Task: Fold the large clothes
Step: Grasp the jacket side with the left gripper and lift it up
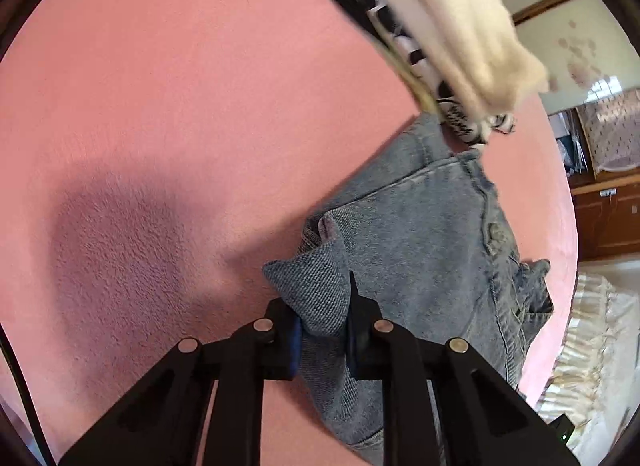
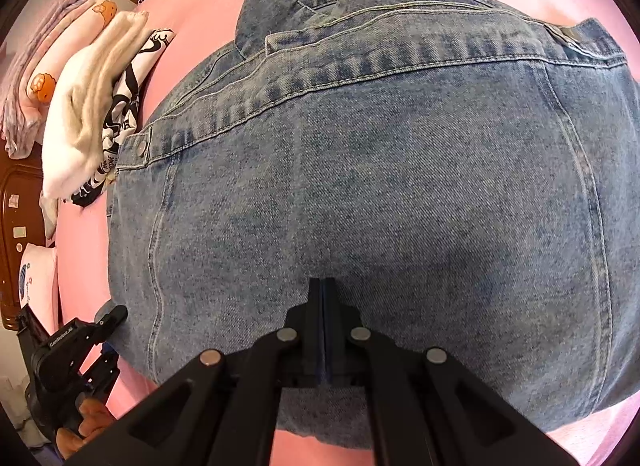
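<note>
Jaws pinching denim jacket (image 1: 420,225) (left), pink sheet (image 1: 160,105)

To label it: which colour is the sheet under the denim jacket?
Pink sheet; left wrist view.

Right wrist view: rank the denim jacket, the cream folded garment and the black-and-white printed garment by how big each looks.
1. denim jacket, filling most of the frame, though it lies nearest the camera.
2. cream folded garment.
3. black-and-white printed garment, mostly hidden under the cream one, so its true size is unsure.
</note>
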The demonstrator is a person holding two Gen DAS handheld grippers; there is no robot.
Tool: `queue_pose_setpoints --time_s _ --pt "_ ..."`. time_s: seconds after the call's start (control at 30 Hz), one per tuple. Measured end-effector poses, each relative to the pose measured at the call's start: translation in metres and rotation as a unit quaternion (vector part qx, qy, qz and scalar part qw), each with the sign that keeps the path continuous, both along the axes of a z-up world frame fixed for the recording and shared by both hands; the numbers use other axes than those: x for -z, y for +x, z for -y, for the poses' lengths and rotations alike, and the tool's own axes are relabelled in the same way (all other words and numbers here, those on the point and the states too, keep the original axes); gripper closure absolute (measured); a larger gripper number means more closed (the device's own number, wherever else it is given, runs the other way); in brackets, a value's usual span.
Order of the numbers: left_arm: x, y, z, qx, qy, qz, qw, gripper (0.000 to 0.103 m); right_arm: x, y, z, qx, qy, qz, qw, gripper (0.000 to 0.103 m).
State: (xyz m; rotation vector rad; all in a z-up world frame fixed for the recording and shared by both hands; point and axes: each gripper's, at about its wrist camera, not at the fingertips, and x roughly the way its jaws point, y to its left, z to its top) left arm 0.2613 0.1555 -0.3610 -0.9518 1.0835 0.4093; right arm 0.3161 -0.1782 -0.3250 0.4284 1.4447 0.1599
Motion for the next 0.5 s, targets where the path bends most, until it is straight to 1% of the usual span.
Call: queue_pose_setpoints --time_s 0.1,0.23,0.4,0.5 --pt "-0.017 -0.002 0.01 0.011 0.019 0.025 0.9994 0.09 0.0 0.0 0.001 0.001 0.002 0.0 1.0 0.103" --pt "-0.045 -0.002 0.024 0.04 0.037 0.06 0.9967 0.09 0.0 0.002 0.0 -0.008 0.0 -0.006 1.0 0.103" --pt "-0.088 0.006 0.056 0.092 0.066 0.116 0.9867 0.091 -0.001 0.002 0.005 0.001 0.021 -0.01 1.0 0.103" --pt "-0.109 0.007 0.073 0.109 0.066 0.15 0.9804 0.091 -0.006 0.001 0.005 0.0 0.027 -0.011 1.0 0.103"
